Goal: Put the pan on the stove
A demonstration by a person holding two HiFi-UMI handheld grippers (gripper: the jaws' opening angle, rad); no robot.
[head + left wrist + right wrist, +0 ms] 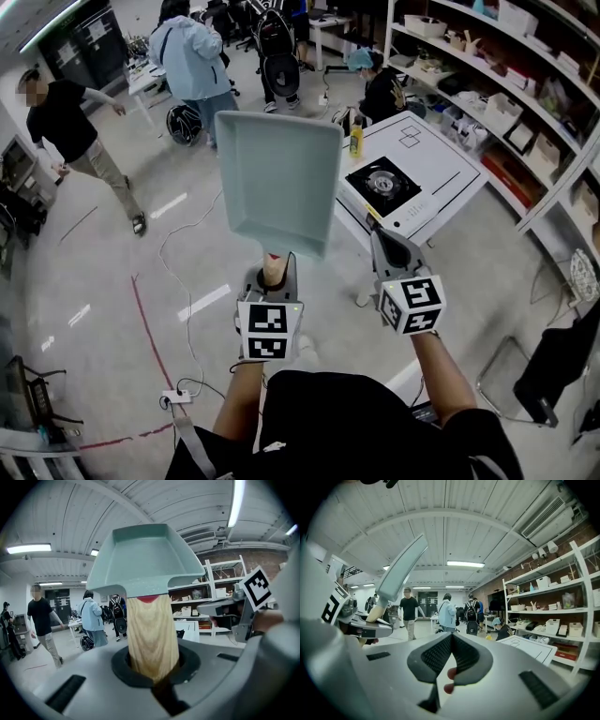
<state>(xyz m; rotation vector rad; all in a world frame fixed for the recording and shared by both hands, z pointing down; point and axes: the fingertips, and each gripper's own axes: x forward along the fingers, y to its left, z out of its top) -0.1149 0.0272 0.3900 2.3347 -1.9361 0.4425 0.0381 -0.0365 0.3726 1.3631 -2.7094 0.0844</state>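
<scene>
A pale teal square pan [278,178] hangs in the air over the floor, tilted up. Its wooden handle [152,634] runs back into my left gripper [273,272], which is shut on it. In the left gripper view the pan [145,559] fills the upper middle. My right gripper [384,239] is beside it on the right, pads together with nothing between them [451,656]. In the right gripper view the pan [401,569] shows edge-on at the left. The black stove [382,182] sits on a white table [441,178] ahead and to the right.
A yellow bottle [356,138] stands at the table's far corner, with a crouching person [380,89] behind it. Shelves [525,103] line the right wall. Two people [197,61] walk at the back left. Cables and a red line [150,337] cross the floor.
</scene>
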